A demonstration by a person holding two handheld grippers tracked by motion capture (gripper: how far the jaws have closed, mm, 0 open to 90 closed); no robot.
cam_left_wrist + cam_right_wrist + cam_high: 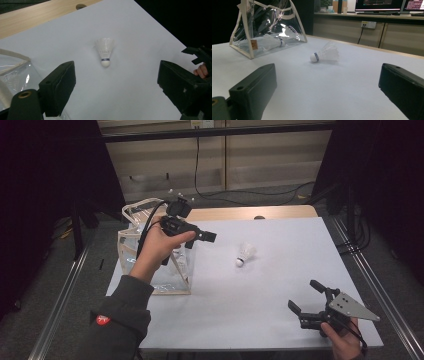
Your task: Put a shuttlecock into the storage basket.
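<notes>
A white shuttlecock (pixel 245 254) lies on its side on the white table (pixel 280 280), near the middle. In the left gripper view the shuttlecock (pixel 105 51) lies ahead of the jaws, cork toward me. My left gripper (pixel 209 236) hangs in the air over a clear bag (pixel 150 255) with cream trim, pointing right; the left gripper (pixel 116 82) is open and holds nothing. My right gripper (pixel 304 295) sits low at the table's front right, open and empty. From the right gripper (pixel 327 92) the shuttlecock (pixel 325 54) lies ahead. A second shuttlecock (pixel 270 42) lies inside the bag (pixel 265 27).
A bare wooden strip (pixel 240 213) runs along the table's far edge. Metal rails (pixel 370 285) flank the table on both sides, and cables (pixel 260 192) trail on the floor behind. Monitors (pixel 382 3) stand on a counter in the background.
</notes>
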